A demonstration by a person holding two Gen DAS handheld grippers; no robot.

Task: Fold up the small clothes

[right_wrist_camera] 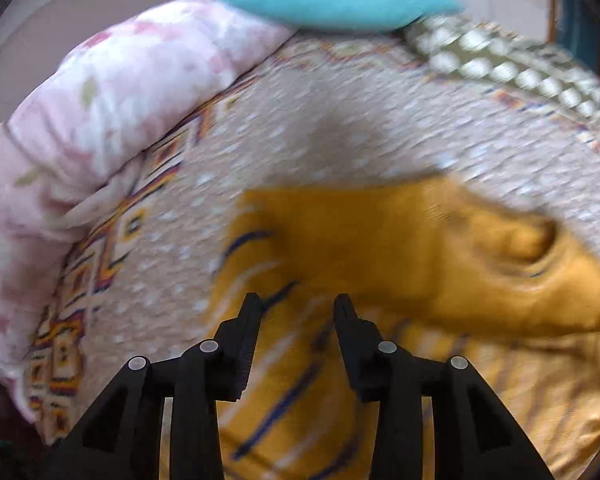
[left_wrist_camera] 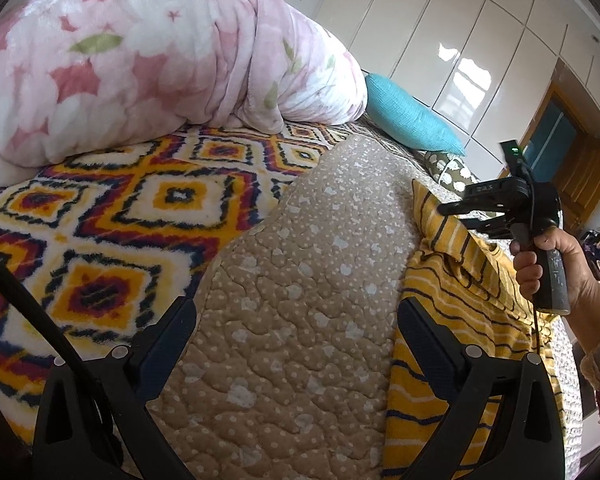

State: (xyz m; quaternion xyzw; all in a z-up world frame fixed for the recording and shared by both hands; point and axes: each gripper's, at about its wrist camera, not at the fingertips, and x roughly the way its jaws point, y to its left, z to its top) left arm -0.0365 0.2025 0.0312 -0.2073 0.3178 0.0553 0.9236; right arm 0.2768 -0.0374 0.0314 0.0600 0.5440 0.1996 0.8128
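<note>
- Left wrist view: left hand-held gripper jaws wide apart, holding nothing, over beige quilt on bed.
- Yellow striped shirt on quilt, just to the right.
- Right hand-held gripper jaws partly apart above shirt, nothing clamped; pic blurred.

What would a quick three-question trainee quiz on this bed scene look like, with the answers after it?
1. True or false: the left gripper has its jaws spread wide with nothing between them.
2. Which lies nearest the right gripper?
A. the teal pillow
B. the yellow striped garment
C. the pink floral blanket
3. Fill in: the garment rests on a tan ____ with white spots.

Key:
1. True; only the tan quilt lies beyond its fingers.
2. B; the right wrist view shows its fingers just over that cloth, jaws apart.
3. Quilt.
</note>
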